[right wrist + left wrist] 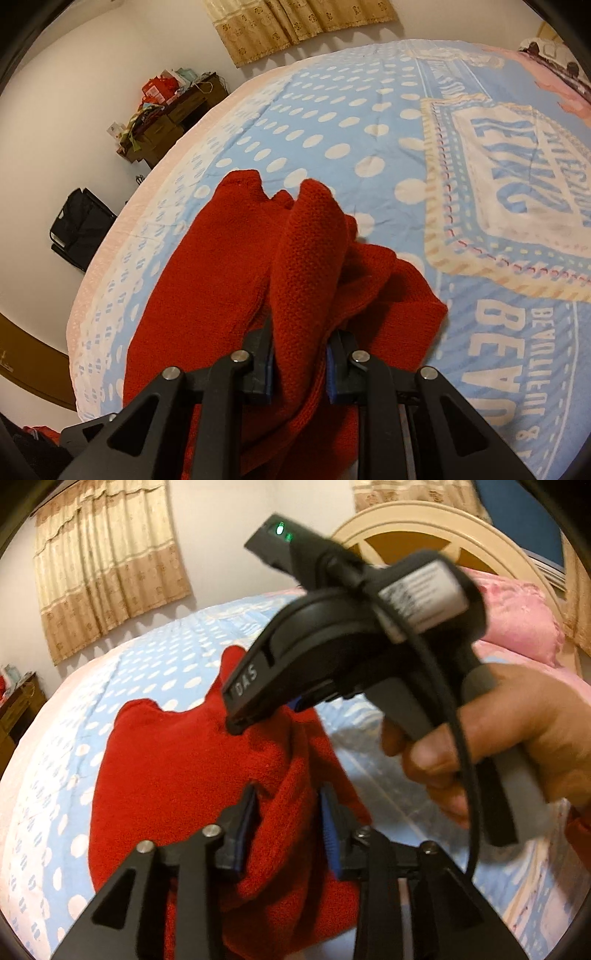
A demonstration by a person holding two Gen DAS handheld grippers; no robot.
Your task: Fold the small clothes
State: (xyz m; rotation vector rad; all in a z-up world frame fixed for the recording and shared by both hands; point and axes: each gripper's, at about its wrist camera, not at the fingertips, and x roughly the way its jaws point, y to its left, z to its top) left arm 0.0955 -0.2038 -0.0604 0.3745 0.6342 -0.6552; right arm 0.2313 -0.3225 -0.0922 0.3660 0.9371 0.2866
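A red knitted garment (177, 760) lies bunched on the blue dotted bedspread (166, 653). In the left wrist view a raised fold of it runs between the fingers of my left gripper (290, 812); a dark gap shows by the left pad, so the jaws stand open around the fold. A hand (517, 738) holds my right gripper (258, 716) just ahead, tips down on the same garment. In the right wrist view the red garment (310, 251) fills the space between the blue pads of my right gripper (299, 354), which press on a thick ridge of it.
The bed's edge (110, 266) curves along the left, with a black bag (81, 225) and a cluttered wooden cabinet (166, 114) on the floor beyond. A pink pillow (517, 620) and a cream headboard (424, 520) lie behind. Printed bedspread (498, 177) spreads to the right.
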